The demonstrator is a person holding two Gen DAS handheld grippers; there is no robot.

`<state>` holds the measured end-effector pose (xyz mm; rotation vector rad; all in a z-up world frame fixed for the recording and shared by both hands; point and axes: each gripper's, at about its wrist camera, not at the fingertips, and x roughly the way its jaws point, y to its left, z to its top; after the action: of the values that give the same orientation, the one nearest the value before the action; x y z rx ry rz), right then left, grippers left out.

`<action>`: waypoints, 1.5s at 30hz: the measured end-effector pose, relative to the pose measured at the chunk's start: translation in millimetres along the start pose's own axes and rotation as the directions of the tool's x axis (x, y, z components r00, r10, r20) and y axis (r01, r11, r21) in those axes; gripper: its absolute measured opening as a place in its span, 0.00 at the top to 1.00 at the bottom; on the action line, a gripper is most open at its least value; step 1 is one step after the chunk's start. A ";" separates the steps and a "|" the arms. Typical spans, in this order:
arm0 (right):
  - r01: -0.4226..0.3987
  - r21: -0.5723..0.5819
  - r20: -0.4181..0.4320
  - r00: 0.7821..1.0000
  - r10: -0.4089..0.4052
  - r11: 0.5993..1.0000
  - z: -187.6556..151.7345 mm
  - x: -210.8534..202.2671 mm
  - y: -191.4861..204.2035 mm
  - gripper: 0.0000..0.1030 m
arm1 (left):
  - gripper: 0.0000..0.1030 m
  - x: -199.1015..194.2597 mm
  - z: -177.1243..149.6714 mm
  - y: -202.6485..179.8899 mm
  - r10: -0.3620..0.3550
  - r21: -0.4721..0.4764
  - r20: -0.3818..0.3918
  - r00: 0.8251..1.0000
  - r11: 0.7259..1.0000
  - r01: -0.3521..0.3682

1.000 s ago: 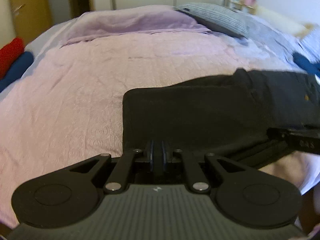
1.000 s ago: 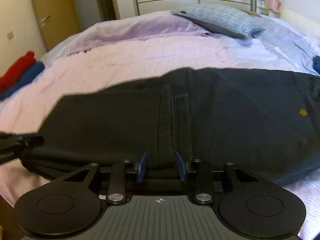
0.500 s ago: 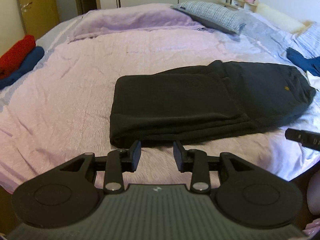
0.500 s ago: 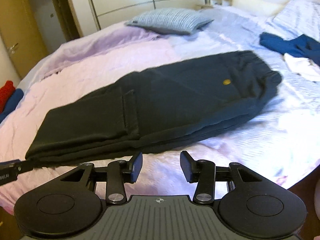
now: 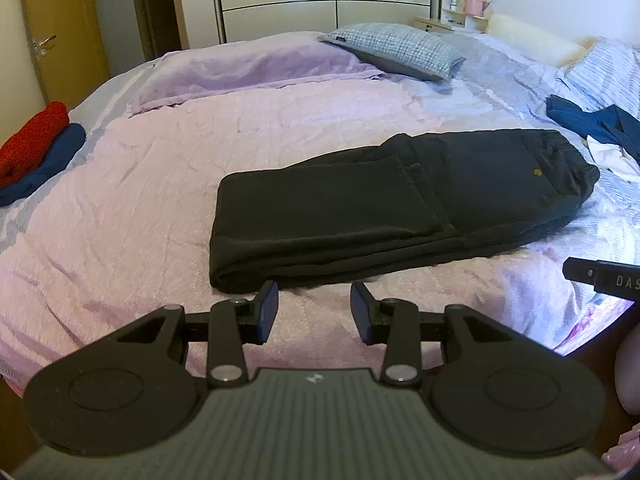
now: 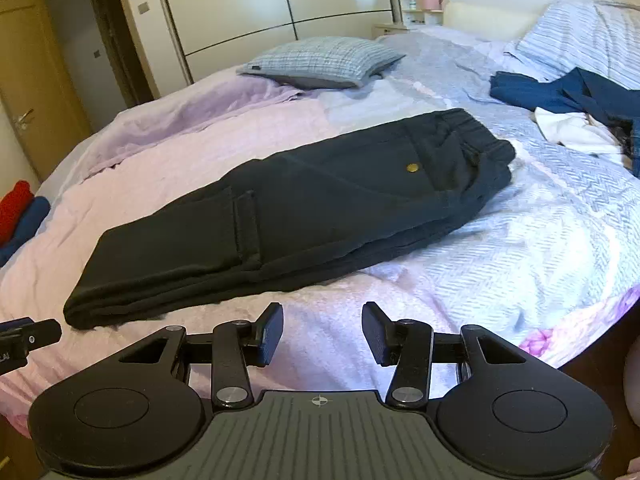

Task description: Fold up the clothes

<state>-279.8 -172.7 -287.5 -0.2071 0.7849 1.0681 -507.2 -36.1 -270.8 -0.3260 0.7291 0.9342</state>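
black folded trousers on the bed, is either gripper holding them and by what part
Nothing is held. Left gripper and right gripper are both open, short of the black folded trousers.

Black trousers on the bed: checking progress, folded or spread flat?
Folded: the black trousers lie doubled, leg hems stacked over the thighs, layered edges visible.

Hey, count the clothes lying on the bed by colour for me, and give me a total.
Black: 1, the folded trousers
Red: 1, the rolled red garment
Dark blue: 2, the rolled blue garment and the loose blue garment
White: 1, the crumpled white garment
Total: 5
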 end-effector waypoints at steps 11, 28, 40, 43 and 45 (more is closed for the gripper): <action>0.026 -0.001 -0.020 0.999 -0.026 1.000 6.9 10.3 -3.0 0.54 | 0.66 7.6 1.8 -0.3 -0.015 -0.010 -0.008 1.000 1.000 0.015; 0.065 -0.119 0.010 0.998 -0.065 0.991 6.3 13.1 10.9 0.53 | 0.65 12.2 3.4 -6.9 -0.019 -0.014 -0.020 1.000 1.000 0.018; 0.024 -0.022 -0.056 0.998 -0.025 0.999 4.6 38.6 -19.5 0.53 | 0.65 33.6 4.3 -1.8 -0.013 -0.036 -0.052 0.999 0.999 0.011; 0.000 0.100 -0.059 0.998 0.006 0.995 6.9 44.9 -50.4 0.53 | 0.65 43.8 5.9 3.8 -0.020 -0.051 -0.053 0.998 0.999 0.017; -0.030 0.190 -0.050 0.998 0.040 0.981 9.8 48.3 -73.2 0.52 | 0.65 50.2 8.7 7.3 -0.028 -0.060 -0.049 0.998 0.998 0.025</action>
<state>-201.4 -169.7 -328.0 -0.0609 0.9360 1.0171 -490.3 3.5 -299.0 -0.4112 0.7422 0.9268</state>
